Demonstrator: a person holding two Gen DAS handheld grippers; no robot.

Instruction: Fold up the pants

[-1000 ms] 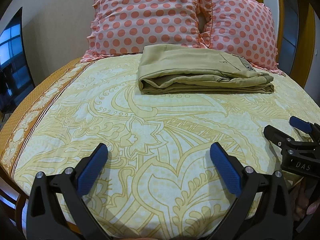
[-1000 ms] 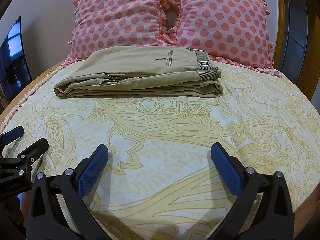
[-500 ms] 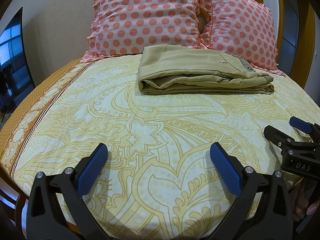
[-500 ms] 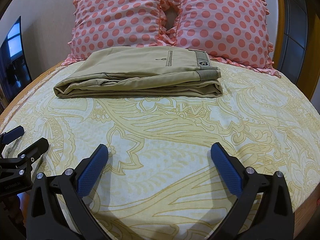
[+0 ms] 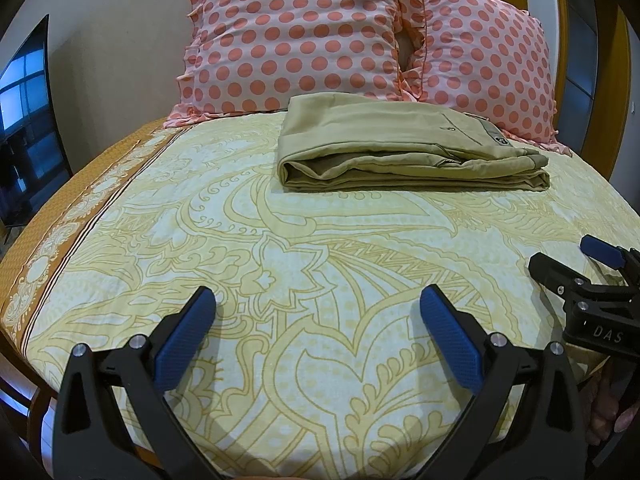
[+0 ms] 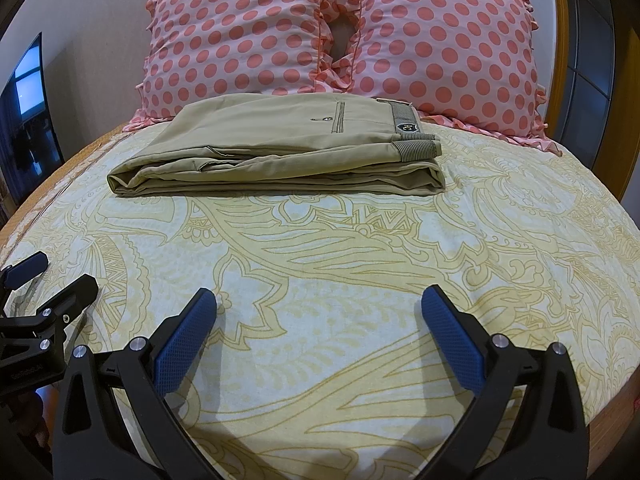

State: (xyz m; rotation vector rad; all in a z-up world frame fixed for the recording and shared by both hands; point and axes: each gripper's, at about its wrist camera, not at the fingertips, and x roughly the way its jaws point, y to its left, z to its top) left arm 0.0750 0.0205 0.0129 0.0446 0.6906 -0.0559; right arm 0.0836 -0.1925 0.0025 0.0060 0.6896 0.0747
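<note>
Khaki pants [image 5: 404, 148] lie folded in a flat stack on the far part of the bed, just in front of the pillows; they also show in the right wrist view [image 6: 280, 152], waistband to the right. My left gripper [image 5: 316, 312] is open and empty over the near part of the sheet, well short of the pants. My right gripper [image 6: 318, 312] is open and empty, also near the front of the bed. Each gripper shows at the edge of the other's view: the right one [image 5: 576, 260] and the left one [image 6: 52, 276].
Two pink polka-dot pillows [image 6: 248, 32] [image 6: 444, 44] lean on the headboard behind the pants. The yellow patterned bedsheet [image 5: 320, 248] covers the bed. A dark screen [image 5: 24, 120] stands at the left, a wooden frame [image 6: 632, 92] at the right.
</note>
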